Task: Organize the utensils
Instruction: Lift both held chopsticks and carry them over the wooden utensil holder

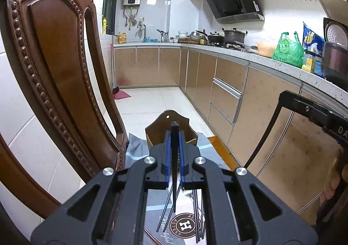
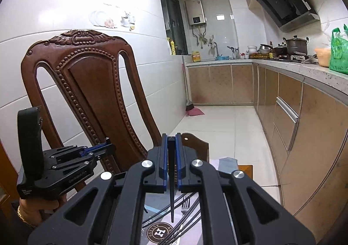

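Note:
My left gripper (image 1: 174, 134) is shut on a black chopstick (image 1: 174, 190) that hangs point down between the blue pads. My right gripper (image 2: 171, 136) is shut on another black chopstick (image 2: 172, 205), also upright with its tip down. A brown wooden utensil holder (image 1: 158, 125) (image 2: 195, 142) stands on the table just beyond both grippers. Below them lie several loose black chopsticks (image 1: 199, 219) (image 2: 189, 223) and a fork (image 2: 186, 203). The left gripper (image 2: 108, 144) shows at the left of the right wrist view, level with the right one.
A carved wooden chair (image 1: 54, 60) (image 2: 91, 84) stands close on the left. The table carries a grey-blue cloth (image 1: 137, 151) and a mat with a round logo (image 2: 159, 232). A kitchen counter (image 1: 261, 58) with pots and a green bag (image 1: 287, 49) runs along the right.

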`<state>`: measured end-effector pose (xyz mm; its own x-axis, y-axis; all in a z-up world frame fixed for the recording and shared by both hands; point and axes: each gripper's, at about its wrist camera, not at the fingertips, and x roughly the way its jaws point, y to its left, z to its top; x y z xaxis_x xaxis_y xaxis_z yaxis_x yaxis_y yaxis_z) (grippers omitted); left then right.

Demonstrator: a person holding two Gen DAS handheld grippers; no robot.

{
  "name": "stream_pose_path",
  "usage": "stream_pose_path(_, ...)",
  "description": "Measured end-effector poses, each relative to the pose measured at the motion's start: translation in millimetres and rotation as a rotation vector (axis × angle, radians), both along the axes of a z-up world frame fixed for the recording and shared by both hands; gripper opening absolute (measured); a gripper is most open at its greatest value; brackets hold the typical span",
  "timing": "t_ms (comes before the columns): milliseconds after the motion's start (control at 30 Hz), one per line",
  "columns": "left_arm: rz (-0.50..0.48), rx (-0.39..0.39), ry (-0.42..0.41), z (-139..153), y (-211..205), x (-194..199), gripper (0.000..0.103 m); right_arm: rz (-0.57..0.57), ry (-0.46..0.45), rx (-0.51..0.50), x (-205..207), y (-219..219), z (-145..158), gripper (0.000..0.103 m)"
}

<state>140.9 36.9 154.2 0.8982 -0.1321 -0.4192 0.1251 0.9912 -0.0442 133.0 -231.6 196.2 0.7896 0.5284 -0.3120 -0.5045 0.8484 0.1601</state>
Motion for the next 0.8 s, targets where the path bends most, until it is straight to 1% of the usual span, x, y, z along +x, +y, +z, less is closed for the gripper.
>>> stream_pose_path(233, 0.012, -0.004, 0.003, -1.2, 7.5, 4.9, 0.006, -0.009, 0.009, -0.019, 7.1, 6.1, -8.3, 0.007)
stream_pose_path(433, 0.026, -0.026, 0.007, -0.3, 18.5, 9.1, 0.006, -0.017, -0.011, -0.039, 6.7, 15.8, -10.5, 0.007)
stream_pose_path(533, 0.031, -0.035, 0.0, 2.0, 23.5, 8.3, 0.006, -0.015, -0.018, -0.034, 8.5, 18.8, -9.1, 0.007)
stream_pose_path(667, 0.045, -0.05, -0.026, 7.7, 36.4, 6.3, 0.006, -0.035, -0.044, -0.048, 15.3, 29.1, 0.8, 0.007)
stream_pose_path(733, 0.047, -0.073, -0.035, 10.8, 44.7, 5.6, 0.006, -0.053, -0.076, -0.054, 21.9, 36.1, 12.1, 0.007)
stream_pose_path(800, 0.054, -0.074, -0.044, 12.8, 48.9, 4.3, 0.006, -0.071, -0.096, -0.063, 32.9, 43.0, 22.1, 0.007)
